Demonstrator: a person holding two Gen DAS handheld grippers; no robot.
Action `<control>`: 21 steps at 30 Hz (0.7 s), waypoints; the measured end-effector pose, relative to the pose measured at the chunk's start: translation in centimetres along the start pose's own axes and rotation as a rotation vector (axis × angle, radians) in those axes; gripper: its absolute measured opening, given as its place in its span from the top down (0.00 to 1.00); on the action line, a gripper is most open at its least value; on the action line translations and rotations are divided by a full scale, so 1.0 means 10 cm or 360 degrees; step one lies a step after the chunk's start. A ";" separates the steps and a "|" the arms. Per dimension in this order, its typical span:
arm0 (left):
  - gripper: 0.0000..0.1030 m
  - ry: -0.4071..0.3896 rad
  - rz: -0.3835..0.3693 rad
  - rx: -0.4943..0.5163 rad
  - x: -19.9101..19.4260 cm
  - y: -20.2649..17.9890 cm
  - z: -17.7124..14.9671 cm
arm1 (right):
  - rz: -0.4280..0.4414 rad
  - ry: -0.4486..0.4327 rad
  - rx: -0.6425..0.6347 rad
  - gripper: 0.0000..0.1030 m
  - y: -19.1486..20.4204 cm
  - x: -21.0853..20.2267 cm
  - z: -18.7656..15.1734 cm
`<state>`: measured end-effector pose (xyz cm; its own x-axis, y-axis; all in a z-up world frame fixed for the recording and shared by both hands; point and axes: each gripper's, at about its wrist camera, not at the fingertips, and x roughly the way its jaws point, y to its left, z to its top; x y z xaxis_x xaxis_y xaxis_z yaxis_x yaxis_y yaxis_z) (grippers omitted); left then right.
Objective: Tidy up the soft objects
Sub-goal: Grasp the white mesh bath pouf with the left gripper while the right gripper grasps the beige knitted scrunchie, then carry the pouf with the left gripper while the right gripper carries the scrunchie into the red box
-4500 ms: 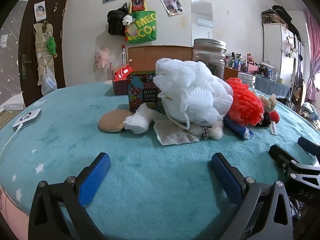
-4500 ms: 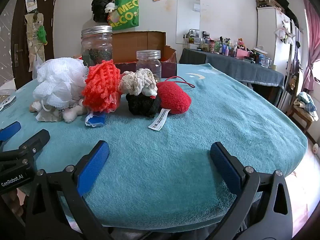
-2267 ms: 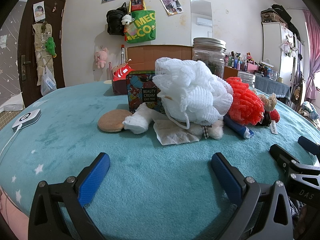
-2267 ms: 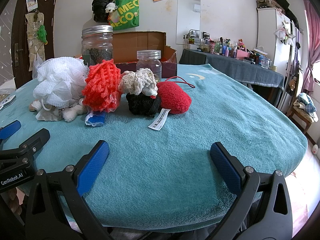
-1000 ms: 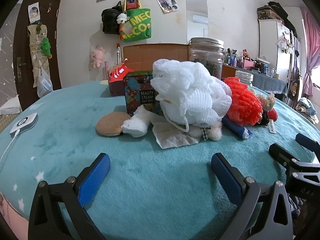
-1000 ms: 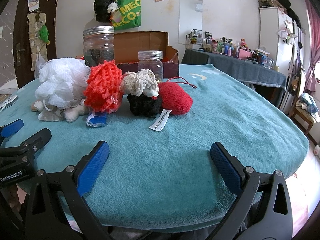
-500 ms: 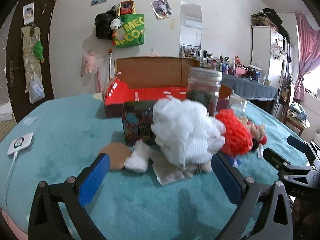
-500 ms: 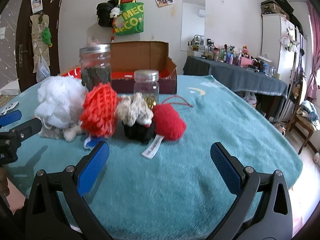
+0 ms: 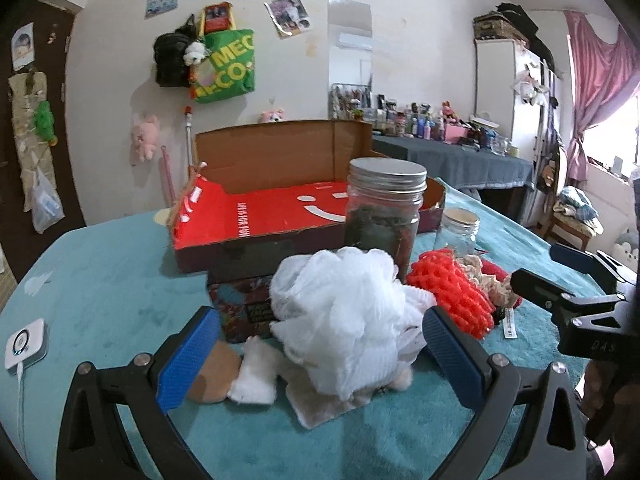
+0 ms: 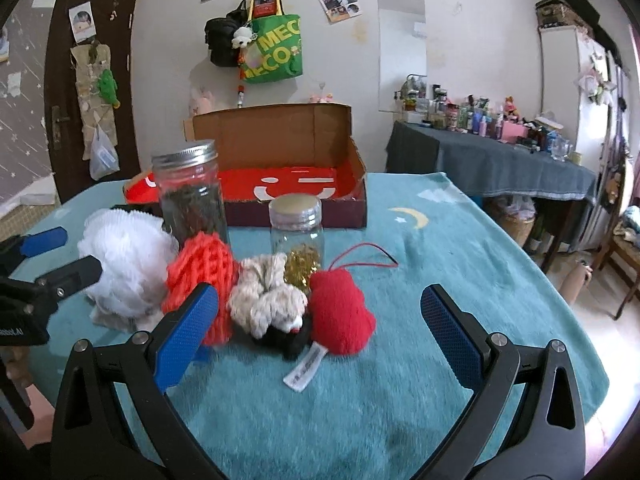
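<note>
A white mesh bath puff (image 9: 344, 320) lies on the teal cloth, straddled by my open left gripper (image 9: 318, 354), whose blue pads stand either side of it without touching. Beside it lie an orange mesh puff (image 9: 452, 292), a cream knitted piece (image 10: 266, 298) on something black, and a red knitted heart (image 10: 342, 314) with a white tag. My right gripper (image 10: 318, 332) hangs open above and in front of these, holding nothing. A tan pad (image 9: 208, 376) and a white plush bit (image 9: 254, 378) lie left of the white puff.
An open cardboard box (image 10: 296, 184) with a red inside stands behind the pile. A tall jar (image 10: 190, 196) and a small jar (image 10: 296, 232) stand between box and pile, a printed tin (image 9: 244, 304) by the white puff. A white device (image 9: 26, 344) lies far left.
Both grippers have risen from near the cloth and moved in towards the pile. The left one now brackets the white puff. The box's red inside has come into view.
</note>
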<state>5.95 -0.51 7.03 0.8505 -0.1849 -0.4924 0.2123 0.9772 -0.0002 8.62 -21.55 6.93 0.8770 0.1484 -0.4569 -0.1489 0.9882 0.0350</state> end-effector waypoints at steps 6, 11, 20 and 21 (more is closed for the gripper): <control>0.00 0.0067 -0.0045 0.0022 0.17 -0.01 0.05 | 0.0186 0.0063 -0.0018 0.07 -0.06 0.19 0.03; 0.13 0.0113 -0.0104 0.0042 0.26 -0.03 0.05 | 0.0268 0.0133 -0.0080 0.38 -0.03 0.33 -0.02; 0.55 0.0168 -0.0237 0.0064 0.26 -0.06 -0.03 | 0.0425 0.0162 -0.0030 0.76 -0.05 0.33 -0.07; 0.56 0.0163 -0.0242 0.0055 0.25 -0.06 -0.02 | 0.0428 0.0152 -0.0025 0.76 -0.05 0.32 -0.07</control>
<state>7.85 -1.50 5.57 0.7542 -0.3172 -0.5750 0.3529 0.9342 -0.0524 11.16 -21.58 4.83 0.7581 0.4001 -0.5150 -0.3780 0.9131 0.1529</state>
